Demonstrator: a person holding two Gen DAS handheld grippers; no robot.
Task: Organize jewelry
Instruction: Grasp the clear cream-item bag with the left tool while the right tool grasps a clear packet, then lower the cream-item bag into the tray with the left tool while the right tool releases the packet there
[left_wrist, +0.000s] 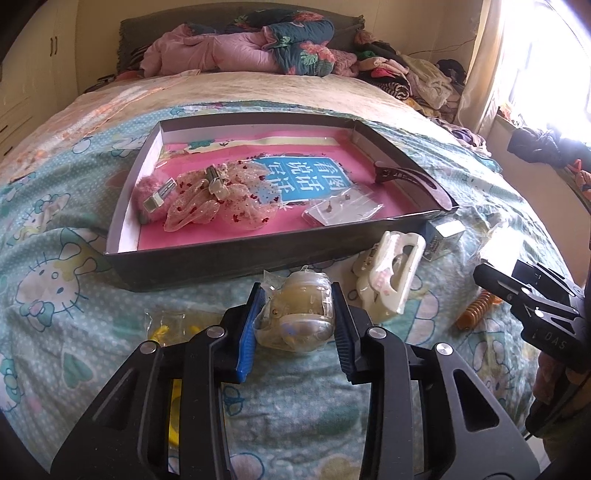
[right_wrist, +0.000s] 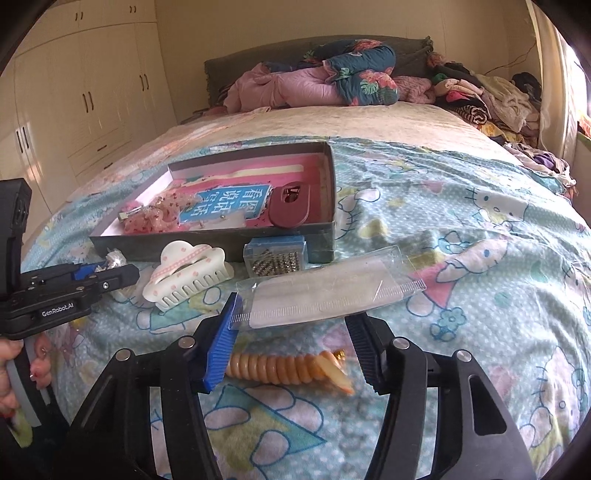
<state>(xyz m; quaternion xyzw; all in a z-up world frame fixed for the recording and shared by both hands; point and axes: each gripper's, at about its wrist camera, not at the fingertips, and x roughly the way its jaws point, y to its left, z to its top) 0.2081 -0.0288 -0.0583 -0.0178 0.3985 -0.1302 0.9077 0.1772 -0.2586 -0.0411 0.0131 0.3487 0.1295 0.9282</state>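
The left gripper (left_wrist: 298, 314) is clamped on a small clear plastic bag with a pale round trinket (left_wrist: 295, 314). The right gripper (right_wrist: 291, 325) pinches a flat transparent plastic sleeve (right_wrist: 325, 291) over an orange spiral hair tie (right_wrist: 288, 365). Beyond lie a white claw hair clip (right_wrist: 188, 273) and the grey cardboard box with pink lining (left_wrist: 229, 254) on the cartoon-cat bedsheet (right_wrist: 461, 295).

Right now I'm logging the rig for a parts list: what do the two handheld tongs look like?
Both are black plastic with angular cut-out linkages and silver pivot bolts. The left tongs and right tongs each carry one bright blue ribbed pad and one dark ribbed pad. White "GenRobot.AI" lettering marks the left body; the right shows partial white letters.
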